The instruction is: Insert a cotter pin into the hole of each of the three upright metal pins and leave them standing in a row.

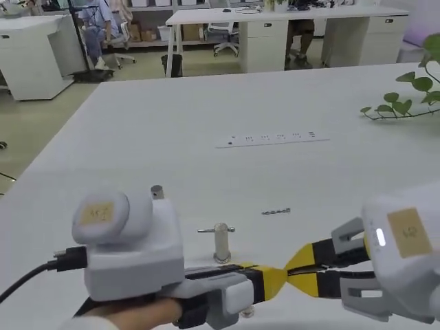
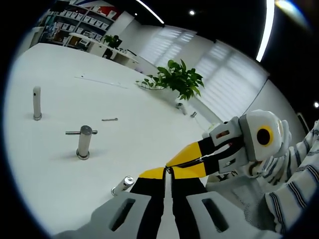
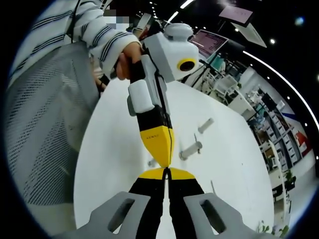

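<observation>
One upright metal pin [image 1: 221,244] [image 2: 83,142] stands mid-table with a cotter pin [image 1: 215,229] [image 2: 79,132] through its top hole. A second upright pin [image 1: 157,192] [image 2: 36,102] stands bare behind the left gripper's body. A third pin [image 2: 122,185] lies on its side close to the left gripper. A loose cotter pin [image 1: 276,212] [image 2: 109,119] lies farther back on the table. My left gripper [image 1: 280,276] [image 2: 167,172] and right gripper [image 1: 292,275] [image 3: 166,172] are both shut. They meet tip to tip just in front of the pinned post. I cannot tell whether anything is pinched between them.
A white strip with small marks [image 1: 271,139] lies across the table's middle. A leafy plant [image 1: 412,96] [image 2: 174,79] reaches in at the right edge. White desks and office chairs stand beyond the table's far edge.
</observation>
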Available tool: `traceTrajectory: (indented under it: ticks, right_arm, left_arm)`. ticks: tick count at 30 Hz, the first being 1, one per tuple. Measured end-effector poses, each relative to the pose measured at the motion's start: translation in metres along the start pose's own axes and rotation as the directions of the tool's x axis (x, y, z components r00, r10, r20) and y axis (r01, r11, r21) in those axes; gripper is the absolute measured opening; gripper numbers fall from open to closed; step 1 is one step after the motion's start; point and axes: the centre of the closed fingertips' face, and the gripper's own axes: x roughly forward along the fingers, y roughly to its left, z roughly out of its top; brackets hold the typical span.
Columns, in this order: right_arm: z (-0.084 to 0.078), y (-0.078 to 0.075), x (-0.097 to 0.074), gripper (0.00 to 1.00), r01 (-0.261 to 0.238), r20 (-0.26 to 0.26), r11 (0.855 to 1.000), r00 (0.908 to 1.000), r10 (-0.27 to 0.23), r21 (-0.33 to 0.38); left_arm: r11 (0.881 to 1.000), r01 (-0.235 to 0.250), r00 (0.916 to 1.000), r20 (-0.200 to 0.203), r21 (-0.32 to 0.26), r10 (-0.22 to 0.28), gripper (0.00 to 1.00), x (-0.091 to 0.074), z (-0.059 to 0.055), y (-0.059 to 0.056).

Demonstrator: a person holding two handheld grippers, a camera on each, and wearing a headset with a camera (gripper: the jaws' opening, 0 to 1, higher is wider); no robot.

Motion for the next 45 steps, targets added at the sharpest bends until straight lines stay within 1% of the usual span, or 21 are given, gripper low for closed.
traceTrajectory:
  ticks: [4, 7, 8, 11, 13, 14, 15, 16, 17, 19, 22, 25, 28, 34, 37, 39, 41, 43, 45]
  right_arm:
    - [0.001, 0.002, 0.002, 0.02, -0.011, 0.001, 1.0, 0.9999, 0.011, 0.007]
    - [0.003, 0.005, 0.002, 0.02, -0.024, 0.014, 1.0, 0.9996, 0.024, 0.014]
    - [0.003, 0.006, 0.002, 0.02, -0.027, 0.015, 0.999, 0.9995, 0.027, 0.017]
    - [0.002, 0.008, 0.003, 0.02, -0.036, 0.007, 0.999, 0.9993, 0.036, 0.008]
    - [0.001, 0.009, 0.004, 0.02, -0.042, 0.003, 0.999, 0.9991, 0.042, 0.005]
    - [0.001, 0.01, 0.004, 0.02, -0.045, 0.001, 0.999, 0.999, 0.045, 0.006]
    - [0.0, 0.01, 0.005, 0.02, -0.048, 0.0, 0.999, 0.9989, 0.048, 0.006]
    - [0.0, 0.011, 0.005, 0.02, -0.053, -0.002, 0.999, 0.9986, 0.053, 0.014]
    - [0.0, 0.011, 0.006, 0.02, -0.054, -0.002, 0.998, 0.9985, 0.054, 0.022]
    - [0.0, 0.01, 0.006, 0.02, -0.056, -0.001, 0.998, 0.9984, 0.056, 0.011]
    - [0.001, 0.01, 0.006, 0.02, -0.064, 0.003, 0.998, 0.9979, 0.064, 0.015]
    - [0.002, 0.009, 0.006, 0.02, -0.073, 0.005, 0.997, 0.9973, 0.073, 0.038]
    - [0.001, 0.01, 0.007, 0.03, -0.079, 0.004, 0.996, 0.9969, 0.079, 0.036]
    - [0.003, 0.01, 0.008, 0.03, -0.089, 0.006, 0.995, 0.996, 0.089, 0.041]
    - [0.004, 0.01, 0.008, 0.04, -0.095, 0.008, 0.994, 0.9955, 0.095, 0.049]
    - [0.005, 0.01, 0.008, 0.06, -0.093, 0.011, 0.995, 0.9957, 0.092, 0.044]
    - [0.004, 0.009, 0.009, 0.1, -0.095, 0.016, 0.994, 0.9955, 0.094, 0.055]
    - [0.004, 0.007, 0.008, 0.13, -0.09, 0.025, 0.993, 0.9958, 0.088, 0.079]
    - [0.003, 0.006, 0.007, 0.16, -0.089, 0.033, 0.991, 0.9957, 0.086, 0.098]
  left_arm:
    - [1.0, -0.006, 0.9999, -0.015, -0.015, 0.006, 0.01, -0.001, -0.002, 0.002]
    - [1.0, 0.011, 0.9993, -0.036, -0.016, -0.011, 0.02, -0.004, -0.005, 0.0]
    - [1.0, 0.007, 0.999, -0.045, -0.022, -0.008, 0.01, -0.005, -0.006, 0.001]
    - [1.0, -0.002, 0.9982, -0.06, -0.007, 0.002, 0.01, -0.005, -0.008, 0.002]
    - [1.0, -0.011, 0.9975, -0.07, -0.012, 0.01, 0.0, -0.004, -0.009, 0.002]
    - [1.0, -0.014, 0.9969, -0.078, -0.026, 0.012, 0.0, -0.004, -0.01, 0.003]
    - [0.998, -0.019, 0.9964, -0.084, -0.06, 0.014, 0.0, -0.004, -0.011, 0.003]
    - [0.993, -0.023, 0.9957, -0.091, -0.117, 0.012, 0.0, -0.004, -0.012, 0.004]
    - [0.99, -0.024, 0.9958, -0.091, -0.14, 0.012, 0.0, -0.004, -0.012, 0.004]
    - [0.992, -0.021, 0.9964, -0.084, -0.123, 0.011, 0.0, -0.005, -0.011, 0.005]
    - [0.992, -0.022, 0.9964, -0.084, -0.123, 0.011, 0.0, -0.006, -0.011, 0.004]
    - [0.992, -0.022, 0.9961, -0.087, -0.124, 0.012, 0.0, -0.007, -0.011, 0.004]
    - [0.989, -0.027, 0.9961, -0.087, -0.142, 0.015, 0.0, -0.007, -0.011, 0.005]
    - [0.989, -0.026, 0.9963, -0.085, -0.143, 0.014, 0.0, -0.008, -0.011, 0.006]
    - [0.991, -0.024, 0.9963, -0.084, -0.133, 0.013, 0.0, -0.009, -0.011, 0.005]
    - [0.991, -0.028, 0.9963, -0.084, -0.127, 0.017, 0.0, -0.01, -0.011, 0.005]
    - [0.992, -0.031, 0.9961, -0.086, -0.122, 0.02, 0.0, -0.01, -0.011, 0.006]
    - [0.993, -0.032, 0.996, -0.087, -0.118, 0.021, 0.0, -0.011, -0.011, 0.006]
    - [0.995, -0.037, 0.9957, -0.088, -0.097, 0.028, 0.0, -0.011, -0.011, 0.007]
